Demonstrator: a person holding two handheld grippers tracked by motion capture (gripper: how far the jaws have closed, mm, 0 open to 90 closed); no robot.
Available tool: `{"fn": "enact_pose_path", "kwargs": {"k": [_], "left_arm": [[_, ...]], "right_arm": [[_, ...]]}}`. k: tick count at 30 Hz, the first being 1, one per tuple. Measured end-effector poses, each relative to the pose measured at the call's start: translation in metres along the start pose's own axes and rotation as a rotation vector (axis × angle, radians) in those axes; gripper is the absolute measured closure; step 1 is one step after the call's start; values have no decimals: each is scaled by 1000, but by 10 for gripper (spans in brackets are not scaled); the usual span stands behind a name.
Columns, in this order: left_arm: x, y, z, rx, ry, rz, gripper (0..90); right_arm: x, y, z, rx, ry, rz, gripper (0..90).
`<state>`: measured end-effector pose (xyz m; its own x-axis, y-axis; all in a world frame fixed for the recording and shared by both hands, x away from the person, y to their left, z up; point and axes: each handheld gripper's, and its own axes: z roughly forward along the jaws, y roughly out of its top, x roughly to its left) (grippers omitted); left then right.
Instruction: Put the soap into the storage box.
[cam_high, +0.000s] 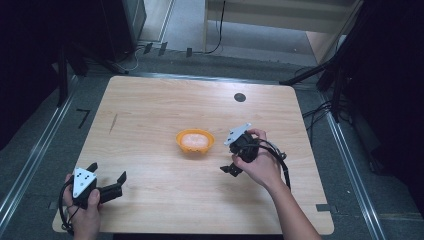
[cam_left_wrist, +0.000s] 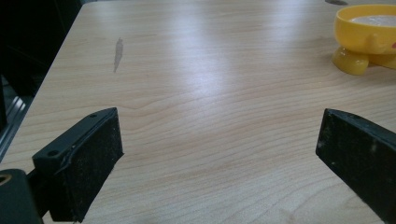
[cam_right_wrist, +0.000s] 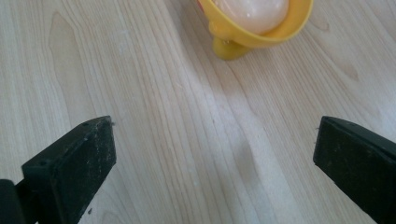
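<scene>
- The tabletop (cam_high: 150, 110) is pale wood with rounded corners; every place below is told against the orange bowl (cam_high: 195, 140) that stands near its middle.
- Well to the left of the bowl and off the tabletop, grey floor (cam_high: 45, 150) runs along a metal rail (cam_high: 30, 160) under dark stands.
- Left of the bowl and nearer the person, the left gripper (cam_high: 107, 180) rests at the tabletop's near edge in the left hand (cam_high: 82, 210); its fingers (cam_left_wrist: 88, 163) stand wide apart with bare wood between them, and the left gripper view has the bowl far up at its right.
- A short dark streak (cam_high: 113, 122) marks the wood to the left of the bowl, towards the far side.
- The bowl has stubby feet and holds a pale, glossy, pinkish lump (cam_high: 194, 141).
- Beyond the bowl and a little to its right, a small round dark spot (cam_high: 240, 97) lies near the far edge.
- Just to the right of the bowl, the right gripper (cam_high: 231, 170) hangs in the right hand (cam_high: 262, 167), apart from it; its fingers (cam_right_wrist: 74, 163) are spread wide and empty over bare wood.
- Far beyond the bowl, cables (cam_high: 215, 40) trail over the floor below a light wooden frame (cam_high: 280, 15).
</scene>
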<state>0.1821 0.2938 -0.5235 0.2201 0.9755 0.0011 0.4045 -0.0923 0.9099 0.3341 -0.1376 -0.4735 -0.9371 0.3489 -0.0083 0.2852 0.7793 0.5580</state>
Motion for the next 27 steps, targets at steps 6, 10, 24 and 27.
{"fn": "enact_pose_path", "kwargs": {"k": [6, 10, 24, 27], "left_arm": [[0, 0, 0, 0, 1, 1, 9], [0, 0, 0, 0, 3, 2, 9], [-1, 0, 0, 4, 6, 9, 9], [-1, 0, 0, 4, 6, 10, 9]], "right_arm": [[1, -16, -2, -22, -1, 36, 0], [2, -29, -7, -51, -20, 66, 0], [7, -74, -21, -127, -68, 164, 0], [9, -90, -25, -148, -79, 188, 0]]}}
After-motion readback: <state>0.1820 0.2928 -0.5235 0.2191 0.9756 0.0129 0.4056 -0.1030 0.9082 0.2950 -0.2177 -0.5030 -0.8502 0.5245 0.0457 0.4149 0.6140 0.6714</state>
